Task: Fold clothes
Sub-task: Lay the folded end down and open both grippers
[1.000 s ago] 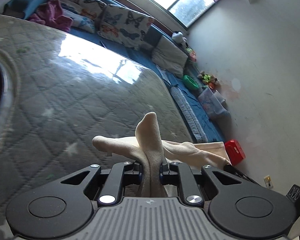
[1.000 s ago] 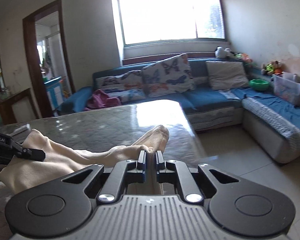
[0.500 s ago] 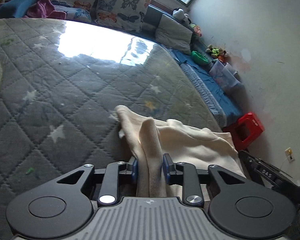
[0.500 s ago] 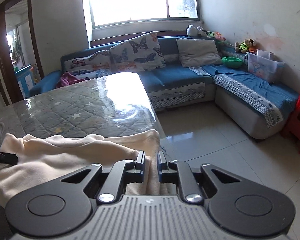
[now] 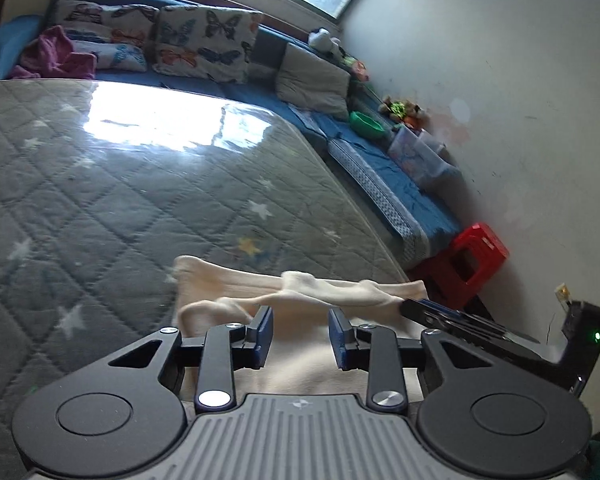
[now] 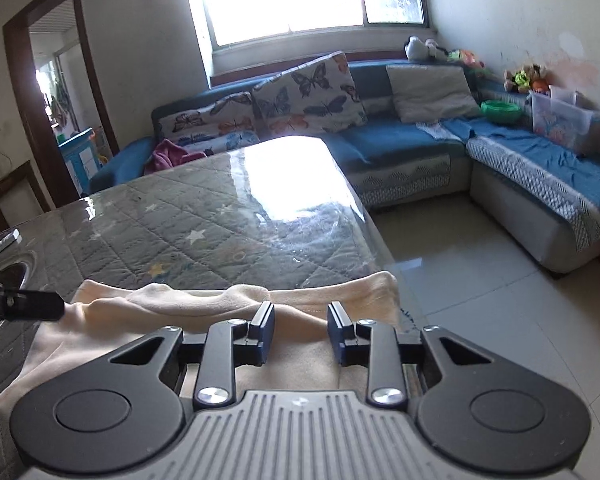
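Note:
A cream garment (image 5: 300, 292) lies folded on the near corner of the quilted grey table (image 5: 140, 200). My left gripper (image 5: 300, 336) is open just above its folded edge, with cloth below and between the blue pads but not pinched. The right gripper's body (image 5: 500, 332) shows at the right of the left wrist view. In the right wrist view the same cream garment (image 6: 180, 304) spreads under my right gripper (image 6: 300, 332), which is open too. The left gripper's finger (image 6: 20, 304) reaches in from the left edge over the cloth.
The table (image 6: 220, 220) ends just right of the garment, with tiled floor (image 6: 480, 300) beyond. A blue corner sofa (image 6: 420, 148) with butterfly cushions (image 6: 308, 96) stands behind it. A red stool (image 5: 468, 264) sits by the wall. A dark round object (image 6: 4, 280) lies at the table's left.
Both grippers have opened and let go of the cream garment, which has dropped flat onto the table. Half a second ago each was shut on a fold of it.

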Available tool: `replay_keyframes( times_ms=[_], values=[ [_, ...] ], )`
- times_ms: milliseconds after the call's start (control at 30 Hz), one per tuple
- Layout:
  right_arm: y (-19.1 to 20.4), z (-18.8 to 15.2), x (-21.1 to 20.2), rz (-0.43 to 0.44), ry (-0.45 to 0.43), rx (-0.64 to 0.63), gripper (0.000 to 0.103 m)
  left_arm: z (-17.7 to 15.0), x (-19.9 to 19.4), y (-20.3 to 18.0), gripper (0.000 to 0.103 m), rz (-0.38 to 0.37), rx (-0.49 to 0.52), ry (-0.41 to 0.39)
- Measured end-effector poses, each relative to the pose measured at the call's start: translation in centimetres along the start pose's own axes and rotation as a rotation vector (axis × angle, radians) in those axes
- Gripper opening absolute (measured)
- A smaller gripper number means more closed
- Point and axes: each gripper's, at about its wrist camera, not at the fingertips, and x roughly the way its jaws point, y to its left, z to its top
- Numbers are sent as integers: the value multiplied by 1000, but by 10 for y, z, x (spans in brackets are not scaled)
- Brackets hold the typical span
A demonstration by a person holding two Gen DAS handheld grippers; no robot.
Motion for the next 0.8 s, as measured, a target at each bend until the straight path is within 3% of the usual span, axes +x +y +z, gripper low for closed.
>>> replay_keyframes(
  times_ms=[167, 233, 267, 300, 367, 467, 567, 800],
  values=[
    [7, -1, 10, -34, 8, -36, 33, -2, 27, -2, 32, 38, 22, 45],
    [9, 0, 7, -42, -1, -53, 40, -4, 33, 3, 32, 47, 13, 53],
    [10, 0, 5, -47, -7, -59, 54, -4, 34, 5, 32, 47, 9, 53],
    [10, 0, 2, -51, -13, -65, 60, -5, 34, 6, 32, 45, 4, 49],
    [11, -2, -4, -51, -25, -70, 64, -5, 31, 6, 35, 43, 0, 44],
    [16, -6, -18, -65, -55, -100, 92, -8, 23, 0, 41, 25, 6, 32],
    [32, -21, -32, -126, -99, -190, 103, -15, 15, -12, 48, 12, 44, 8],
    [55, -50, -47, -256, -146, -319, 103, -42, 1, -40, 55, 15, 198, -52]
  ],
)
